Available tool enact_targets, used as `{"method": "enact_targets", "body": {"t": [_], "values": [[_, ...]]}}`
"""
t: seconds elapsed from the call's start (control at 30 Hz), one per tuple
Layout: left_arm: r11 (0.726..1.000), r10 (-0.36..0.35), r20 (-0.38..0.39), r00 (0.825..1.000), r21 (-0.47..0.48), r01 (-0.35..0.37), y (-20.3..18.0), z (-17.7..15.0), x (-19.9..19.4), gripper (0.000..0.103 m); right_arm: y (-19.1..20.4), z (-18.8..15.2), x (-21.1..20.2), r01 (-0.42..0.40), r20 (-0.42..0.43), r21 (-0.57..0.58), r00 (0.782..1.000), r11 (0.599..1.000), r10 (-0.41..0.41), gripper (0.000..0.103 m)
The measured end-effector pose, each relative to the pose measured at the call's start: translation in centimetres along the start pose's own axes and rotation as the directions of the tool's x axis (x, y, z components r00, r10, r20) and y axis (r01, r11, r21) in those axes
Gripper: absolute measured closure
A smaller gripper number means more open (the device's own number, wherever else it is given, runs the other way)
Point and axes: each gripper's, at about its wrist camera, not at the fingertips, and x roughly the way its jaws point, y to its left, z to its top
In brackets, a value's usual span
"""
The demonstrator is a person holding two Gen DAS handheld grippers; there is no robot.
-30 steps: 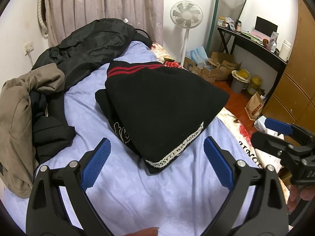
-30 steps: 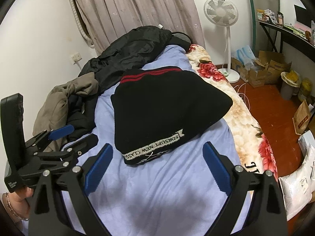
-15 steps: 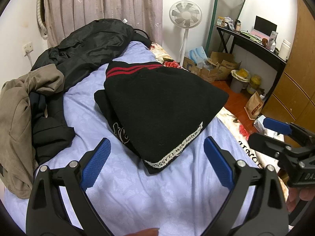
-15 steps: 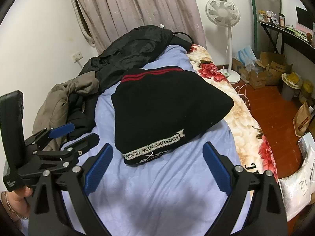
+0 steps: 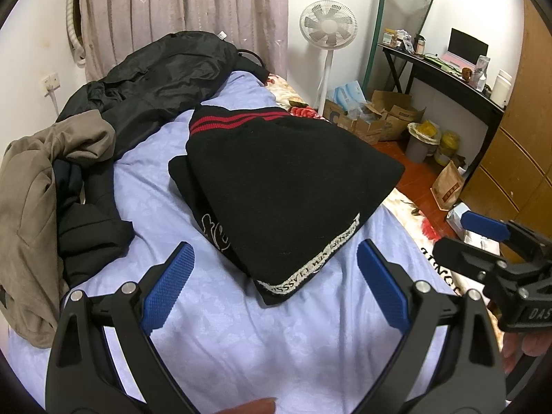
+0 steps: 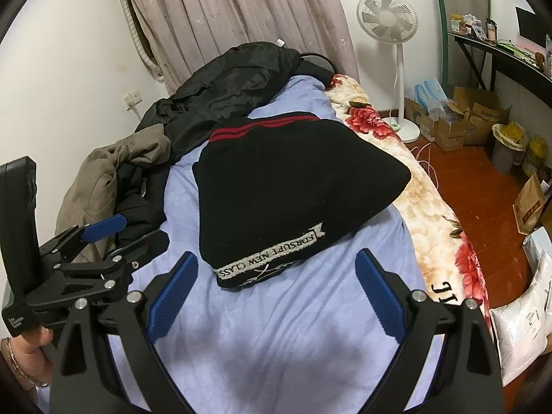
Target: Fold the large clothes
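Bed (image 5: 214, 338): covered with a light purple sheet.
Jackets (image 5: 162, 76): a black one and a brown one (image 5: 31, 179) are piled along the wall side.
Sweater (image 5: 286, 186): black, folded, lies in the middle of the bed.
Left tool (image 5: 272, 286): wide open, holds nothing, near the sweater's edge.
Right tool (image 6: 276, 286): wide open too, empty.

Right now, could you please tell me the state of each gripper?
Left gripper: open, holding nothing, above the bed.
Right gripper: open, holding nothing.
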Motion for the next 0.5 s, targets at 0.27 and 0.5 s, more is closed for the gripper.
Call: {"method": "enact_targets", "body": {"t": [0.27,0.5], "values": [[1.000,0.000,-0.001,1.000,0.000,0.000,-0.04,-0.02,-0.02,0.010,0.12,-0.17,0.07,0.002,0.001,0.000,1.000,1.000,-0.002,0.013],[1.000,0.018,0.000,1.000,-0.018,-0.018,0.34,-0.56,0.08,0.010,0.07,-0.13,0.10,0.000,-0.001,0.001,1.000,1.000,0.000,0.012]]}}
